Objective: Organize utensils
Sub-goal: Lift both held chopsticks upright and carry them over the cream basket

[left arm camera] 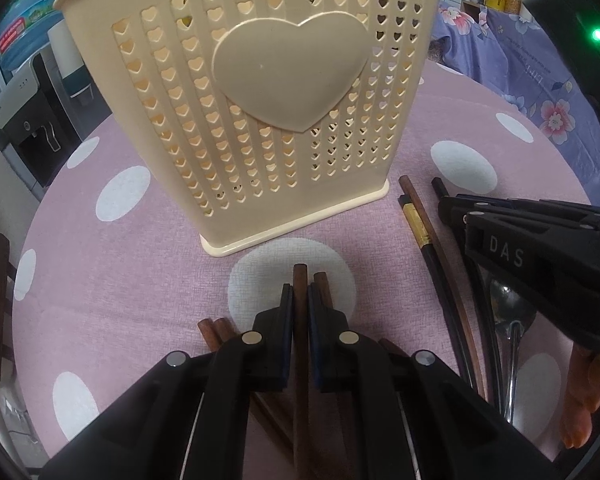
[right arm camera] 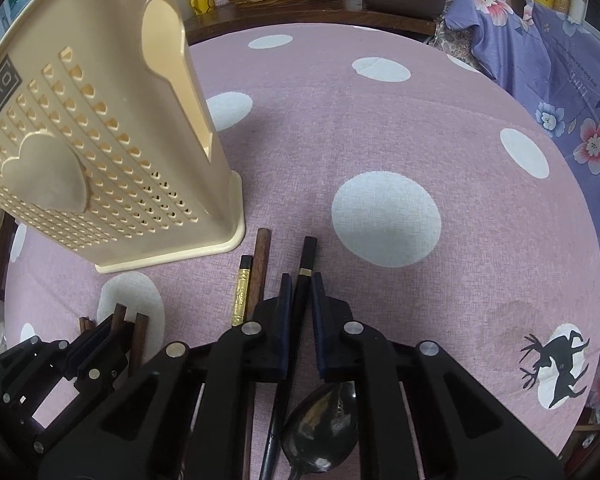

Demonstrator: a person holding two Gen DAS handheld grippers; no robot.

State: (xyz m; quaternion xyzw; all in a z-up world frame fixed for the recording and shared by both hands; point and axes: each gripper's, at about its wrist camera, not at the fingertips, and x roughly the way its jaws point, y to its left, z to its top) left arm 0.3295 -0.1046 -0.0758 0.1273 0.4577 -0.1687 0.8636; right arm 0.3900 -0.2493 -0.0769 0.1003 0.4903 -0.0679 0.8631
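Left gripper (left arm camera: 300, 300) clamped on brown wooden chopstick (left arm camera: 300, 280); right gripper (right arm camera: 300, 292) clamped on black chopstick (right arm camera: 307, 256), beside cream utensil holder (left arm camera: 260, 100).

A cream plastic utensil holder (left arm camera: 260, 92) with heart-shaped holes and a large raised heart stands upright on the worktop. Before it lie brown wooden chopsticks (left arm camera: 300, 320), one pinched upright-pointing toward the holder. To their right lie black chopsticks with gold bands (right arm camera: 305, 280), one of them clamped, and a metal spoon (right arm camera: 320, 432), bowl up.
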